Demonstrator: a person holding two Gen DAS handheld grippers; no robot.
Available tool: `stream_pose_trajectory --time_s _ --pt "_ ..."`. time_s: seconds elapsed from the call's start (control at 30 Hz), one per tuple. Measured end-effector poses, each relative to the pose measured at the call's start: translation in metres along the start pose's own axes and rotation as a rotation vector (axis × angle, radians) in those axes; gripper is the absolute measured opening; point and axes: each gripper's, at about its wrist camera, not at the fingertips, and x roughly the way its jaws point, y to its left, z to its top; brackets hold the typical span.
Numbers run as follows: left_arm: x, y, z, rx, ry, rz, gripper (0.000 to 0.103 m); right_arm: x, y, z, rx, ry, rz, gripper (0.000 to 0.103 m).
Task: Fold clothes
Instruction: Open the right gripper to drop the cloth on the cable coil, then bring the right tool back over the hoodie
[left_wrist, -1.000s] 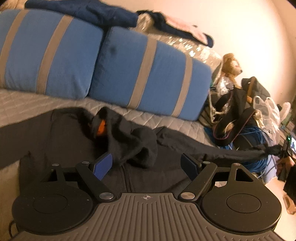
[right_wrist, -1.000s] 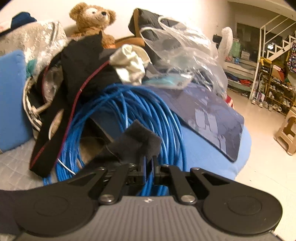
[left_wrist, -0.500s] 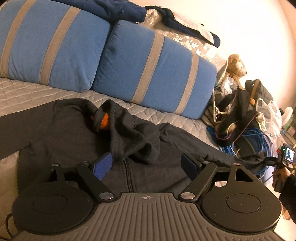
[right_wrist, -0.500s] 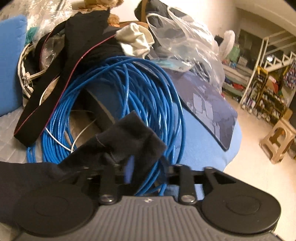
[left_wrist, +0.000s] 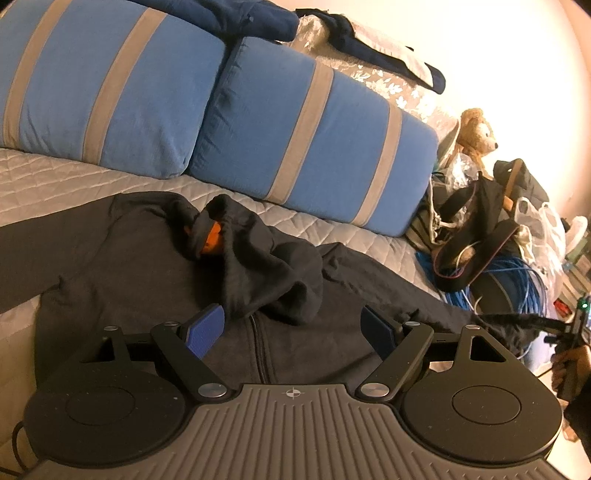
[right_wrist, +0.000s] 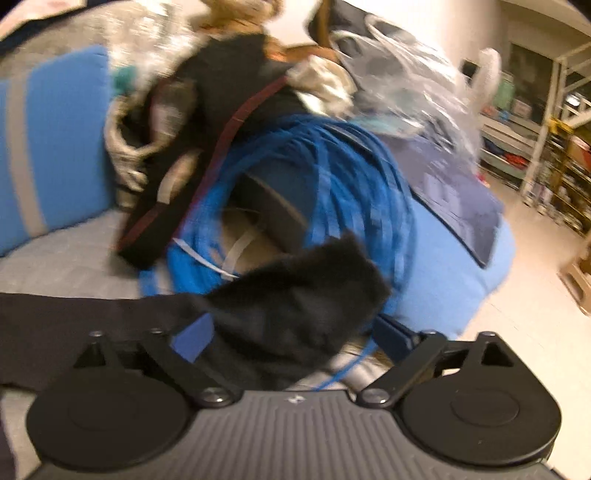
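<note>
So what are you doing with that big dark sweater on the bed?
A person is folding clothes with a gripper in each hand. A dark hoodie lies spread on the grey quilt, hood bunched on top. The left gripper hovers open above its zipper, touching nothing. The right gripper is open around the end of one sleeve, stretched out beside a coil of blue cable. Nothing is folded yet.

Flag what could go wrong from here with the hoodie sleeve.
The sleeve cuff lies between the right tongs' open jaws, right over the blue cable coil; regrasping may snag a cable. The hood is bunched on the hoodie, so folding now may trap a lump.
</note>
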Motion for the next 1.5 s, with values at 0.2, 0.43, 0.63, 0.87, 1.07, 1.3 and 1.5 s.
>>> stream_pose_trajectory --time_s 0.2,0.43,0.63,0.87,1.07,1.3,1.5 --pt "-0.003 0.002 0.005 -0.007 0.051 -0.011 0.082 -0.033 0.046 0.004 -0.13 -0.054 0.18 0.101" --pt "-0.025 0.009 0.02 -0.008 0.048 0.009 0.082 -0.066 0.091 0.003 -0.204 -0.049 0.343 0.102" --pt "-0.053 0.01 0.05 0.069 0.016 0.079 0.082 -0.096 0.114 0.005 -0.258 -0.091 0.449 0.103" --pt "-0.085 0.01 0.092 0.131 -0.04 0.154 0.082 -0.122 0.128 0.012 -0.287 -0.123 0.533 0.103" --pt "-0.102 0.008 0.122 0.152 -0.089 0.191 0.082 -0.135 0.142 0.008 -0.327 -0.118 0.572 0.103" --pt "-0.079 0.011 0.11 0.15 -0.079 0.205 0.082 -0.136 0.159 -0.005 -0.386 -0.088 0.586 0.103" --pt "-0.047 0.018 0.088 0.148 -0.001 0.167 0.082 -0.141 0.17 -0.018 -0.45 -0.073 0.613 0.103"
